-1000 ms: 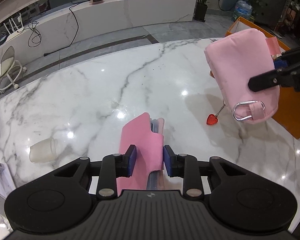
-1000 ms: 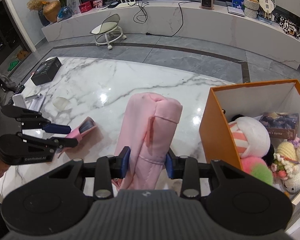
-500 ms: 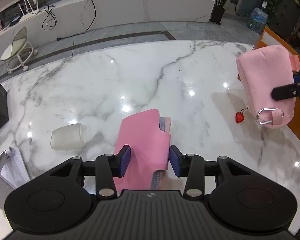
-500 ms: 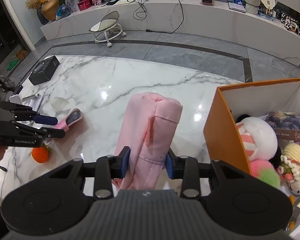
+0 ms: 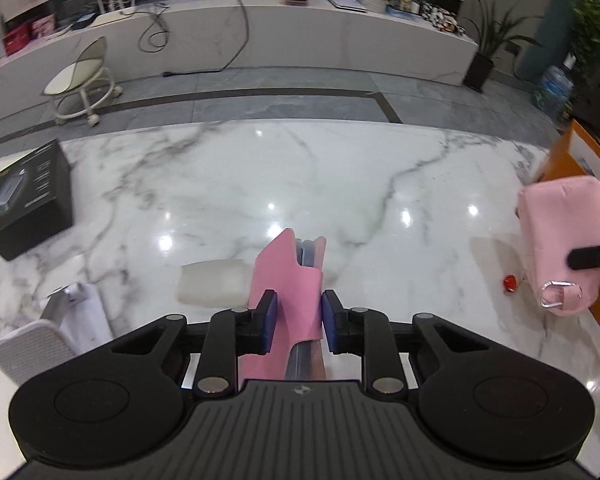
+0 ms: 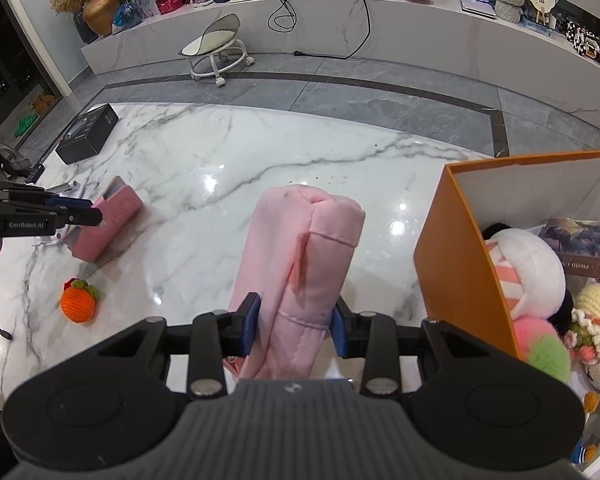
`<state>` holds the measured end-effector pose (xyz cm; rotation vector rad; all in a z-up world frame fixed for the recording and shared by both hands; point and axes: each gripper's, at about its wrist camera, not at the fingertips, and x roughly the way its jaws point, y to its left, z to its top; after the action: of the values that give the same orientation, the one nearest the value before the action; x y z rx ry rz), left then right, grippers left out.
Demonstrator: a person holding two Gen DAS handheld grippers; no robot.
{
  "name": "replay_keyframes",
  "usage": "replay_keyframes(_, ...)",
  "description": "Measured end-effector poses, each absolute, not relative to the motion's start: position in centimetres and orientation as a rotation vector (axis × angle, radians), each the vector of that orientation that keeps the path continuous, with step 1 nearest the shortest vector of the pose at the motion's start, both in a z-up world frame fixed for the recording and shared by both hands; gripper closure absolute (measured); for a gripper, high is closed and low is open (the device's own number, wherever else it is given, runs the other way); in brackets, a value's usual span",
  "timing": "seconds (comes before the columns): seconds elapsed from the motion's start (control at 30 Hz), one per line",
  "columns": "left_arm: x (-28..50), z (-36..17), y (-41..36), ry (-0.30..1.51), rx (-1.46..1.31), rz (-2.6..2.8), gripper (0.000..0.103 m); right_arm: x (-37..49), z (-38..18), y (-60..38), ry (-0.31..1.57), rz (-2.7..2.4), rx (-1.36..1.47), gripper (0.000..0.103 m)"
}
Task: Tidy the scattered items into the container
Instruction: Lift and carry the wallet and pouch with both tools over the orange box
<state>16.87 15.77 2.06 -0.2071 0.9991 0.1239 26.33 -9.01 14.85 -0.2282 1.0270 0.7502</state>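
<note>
We find the left gripper [image 5: 297,322] closed on a flat pink case [image 5: 290,280], which stands up between its two pads and reaches past the fingertips toward the far side. The right gripper [image 6: 296,330] is clamped on a soft pink pouch [image 6: 300,264], the pads pressing its lower part while its rounded top rises well beyond them. The pouch hangs just left of the orange box [image 6: 456,256], outside its near wall; plush toys [image 6: 528,264] and a book [image 6: 580,246] lie inside the box.

On the white marble table [image 6: 260,160] we note an orange knitted fruit [image 6: 78,300] near the left edge, a black box [image 6: 87,133] at the far left and a pale cup [image 5: 212,282] on its side just left of the case. Beyond the table are a grey tiled floor, a small white chair [image 6: 218,46] and a long marble bench [image 6: 420,28].
</note>
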Motion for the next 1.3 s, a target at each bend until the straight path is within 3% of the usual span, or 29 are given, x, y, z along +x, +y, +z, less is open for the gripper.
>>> replay_keyframes(0.2,16.4,2.2,17.9,0.971,-0.312,0.135,0.076,26.2,14.8,-8.9,1.03,0.749,-0.232,0.063)
replay_keyframes(0.47,14.9,2.7,21.7,0.92,-0.498,0.212,0.086,26.3,14.7,-8.9,1.034,0.748,-0.234,0.063)
replay_keyframes(1.3,17.2,0.5,14.9,0.966,-0.551,-0.07,0.084,26.2,14.2,-8.5,1.04,0.744,-0.246,0.063)
